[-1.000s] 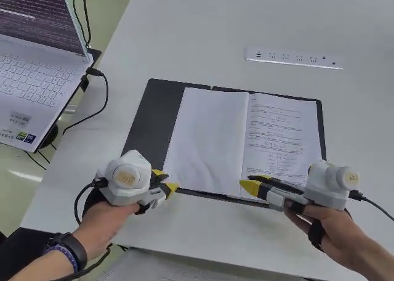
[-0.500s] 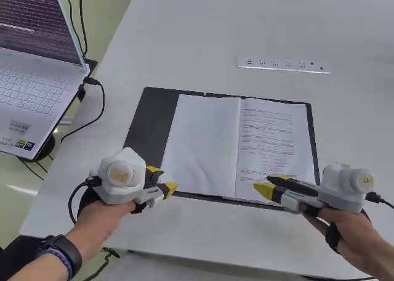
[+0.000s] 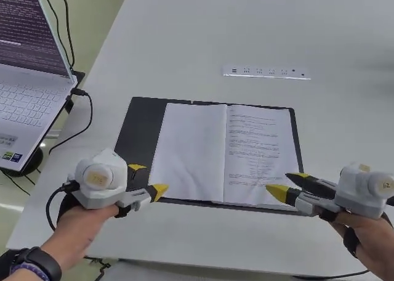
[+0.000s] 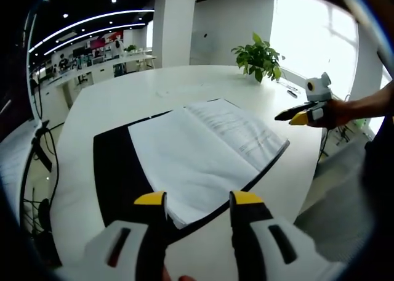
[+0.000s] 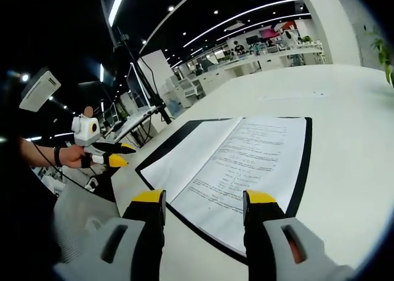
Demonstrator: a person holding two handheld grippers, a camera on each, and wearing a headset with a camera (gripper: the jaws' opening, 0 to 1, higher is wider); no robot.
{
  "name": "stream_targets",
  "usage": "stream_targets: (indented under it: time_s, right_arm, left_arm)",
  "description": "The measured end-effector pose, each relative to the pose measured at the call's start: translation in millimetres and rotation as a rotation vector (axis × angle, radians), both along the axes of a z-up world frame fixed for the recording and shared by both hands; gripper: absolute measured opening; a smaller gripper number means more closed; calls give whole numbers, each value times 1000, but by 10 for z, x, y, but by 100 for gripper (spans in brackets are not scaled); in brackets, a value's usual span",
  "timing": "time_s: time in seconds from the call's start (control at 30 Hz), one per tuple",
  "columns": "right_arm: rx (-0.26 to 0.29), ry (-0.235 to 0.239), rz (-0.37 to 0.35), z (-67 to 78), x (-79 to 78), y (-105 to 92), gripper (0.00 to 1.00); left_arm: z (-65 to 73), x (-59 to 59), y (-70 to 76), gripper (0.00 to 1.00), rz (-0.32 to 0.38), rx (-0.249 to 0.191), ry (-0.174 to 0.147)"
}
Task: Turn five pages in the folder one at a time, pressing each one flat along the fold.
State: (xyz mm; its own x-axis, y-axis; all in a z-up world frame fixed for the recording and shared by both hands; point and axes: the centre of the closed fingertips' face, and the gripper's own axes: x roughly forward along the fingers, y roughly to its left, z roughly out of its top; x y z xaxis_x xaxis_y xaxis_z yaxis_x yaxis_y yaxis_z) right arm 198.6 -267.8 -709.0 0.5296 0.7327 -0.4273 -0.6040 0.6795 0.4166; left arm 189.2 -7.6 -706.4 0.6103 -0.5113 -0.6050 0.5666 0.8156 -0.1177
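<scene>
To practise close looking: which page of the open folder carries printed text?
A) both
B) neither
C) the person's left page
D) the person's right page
D: the right page of the folder bears lines of print; the left page is blank.

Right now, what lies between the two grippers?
The near edge of the open folder, with its blank page and printed page, seen in the head view between the left gripper and the right gripper.
</scene>
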Motion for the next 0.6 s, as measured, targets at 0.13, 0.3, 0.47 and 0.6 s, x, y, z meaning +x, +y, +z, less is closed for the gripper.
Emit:
stream_targets:
  time_s: [0.13,0.3,0.47,0.6]
  right_arm:
    - [-1,-11,-19,47,-24,-77,54]
    - [-10,-23,-41,125,-78,-165,58]
    - [-10,-36,-87,216,-129,-264,65]
    - [-19,-44,-106,233,-201,-321,69]
  left_arm:
    - [65,-2,45,45,24,-10,-4]
    - [161,10,109,51,62,-22,-18]
    - [241,5,208,57,97,-25,-38]
    - [272,-62,231,60,100,-27,-40]
